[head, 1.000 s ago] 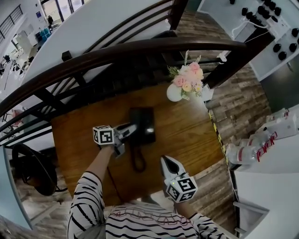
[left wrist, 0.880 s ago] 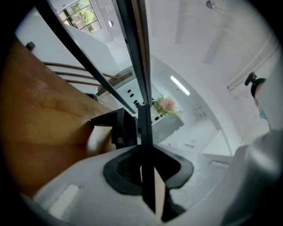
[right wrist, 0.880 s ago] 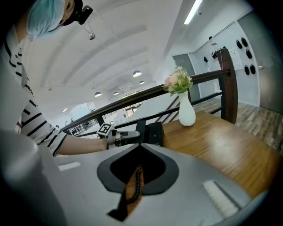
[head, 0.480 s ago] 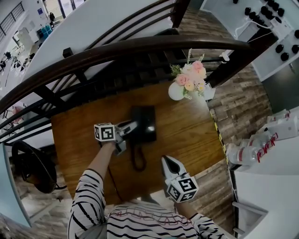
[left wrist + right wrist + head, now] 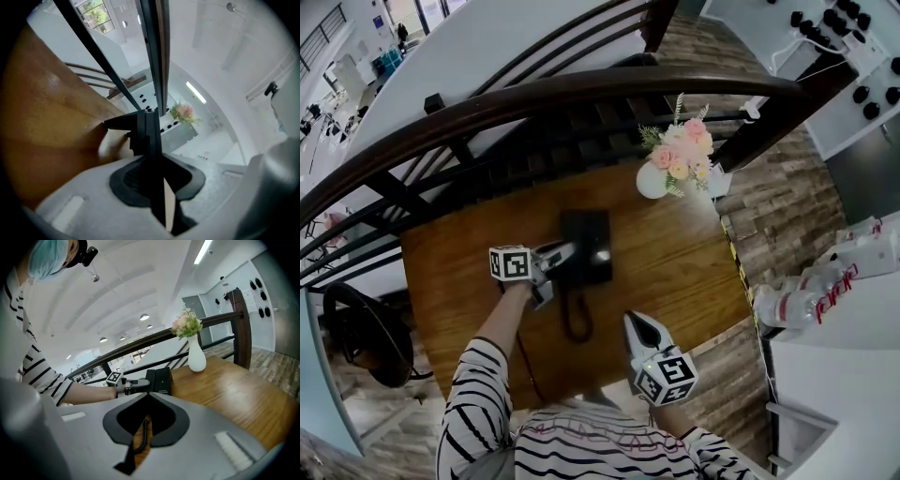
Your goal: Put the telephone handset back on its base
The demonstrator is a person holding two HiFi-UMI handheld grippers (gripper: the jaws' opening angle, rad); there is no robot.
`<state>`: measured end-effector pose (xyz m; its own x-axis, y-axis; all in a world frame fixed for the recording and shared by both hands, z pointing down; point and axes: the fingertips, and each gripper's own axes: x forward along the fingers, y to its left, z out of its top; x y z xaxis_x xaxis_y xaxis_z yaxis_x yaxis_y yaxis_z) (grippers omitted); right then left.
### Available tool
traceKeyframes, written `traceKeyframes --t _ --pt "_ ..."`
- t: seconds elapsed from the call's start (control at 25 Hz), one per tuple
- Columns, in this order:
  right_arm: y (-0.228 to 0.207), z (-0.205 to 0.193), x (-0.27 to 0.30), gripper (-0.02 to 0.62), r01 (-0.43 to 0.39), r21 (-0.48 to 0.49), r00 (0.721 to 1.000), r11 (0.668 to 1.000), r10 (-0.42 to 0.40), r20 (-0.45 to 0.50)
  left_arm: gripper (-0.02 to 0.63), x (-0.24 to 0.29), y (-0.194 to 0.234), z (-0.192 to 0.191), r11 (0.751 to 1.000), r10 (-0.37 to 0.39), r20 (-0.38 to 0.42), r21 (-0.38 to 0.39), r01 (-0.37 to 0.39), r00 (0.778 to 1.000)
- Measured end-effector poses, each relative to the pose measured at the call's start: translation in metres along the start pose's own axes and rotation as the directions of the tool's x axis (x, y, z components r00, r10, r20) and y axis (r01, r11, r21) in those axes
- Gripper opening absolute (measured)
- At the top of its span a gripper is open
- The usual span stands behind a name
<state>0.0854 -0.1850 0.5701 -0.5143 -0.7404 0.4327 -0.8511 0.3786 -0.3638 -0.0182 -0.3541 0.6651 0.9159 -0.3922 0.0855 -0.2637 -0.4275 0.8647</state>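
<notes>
Vase point(image 5: 652, 182) of flowers, railing point(image 5: 581, 89) beyond telephone point(image 5: 598, 251); left tool point(image 5: 563, 255) grips handset point(image 5: 151, 136).

Table point(image 5: 675, 272): warm brown wood, smooth, soft sheen.
Telephone point(image 5: 592, 246): black plastic, glossy highlight on top.
Cord point(image 5: 575, 317): black, coiled, matt.
Vase point(image 5: 651, 182): white, smooth, slightly glossy.
Railing point(image 5: 534, 98): dark wood, polished.
Floor point(image 5: 778, 202): grainy wood-look planks, matt.
Sleeve point(image 5: 469, 412): striped cloth.

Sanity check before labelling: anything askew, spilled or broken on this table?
Nothing stands out. The vase of flowers stands upright, the telephone base sits flat on the table, and its coiled cord lies in a loose loop nearby. The left gripper grips the handset at the base's left side.
</notes>
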Motion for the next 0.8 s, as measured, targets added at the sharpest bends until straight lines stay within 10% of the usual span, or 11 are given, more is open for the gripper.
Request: traceKeyframes --t 0.8 --pt "0.007 -0.0028 0.0015 0.002 -0.034 -0.009 0.999 0.999 0.034 0.001 0.124 -0.0014 0.0002 -0.0012 0.997 0.066 0.019 0.024 -0.067 0.998"
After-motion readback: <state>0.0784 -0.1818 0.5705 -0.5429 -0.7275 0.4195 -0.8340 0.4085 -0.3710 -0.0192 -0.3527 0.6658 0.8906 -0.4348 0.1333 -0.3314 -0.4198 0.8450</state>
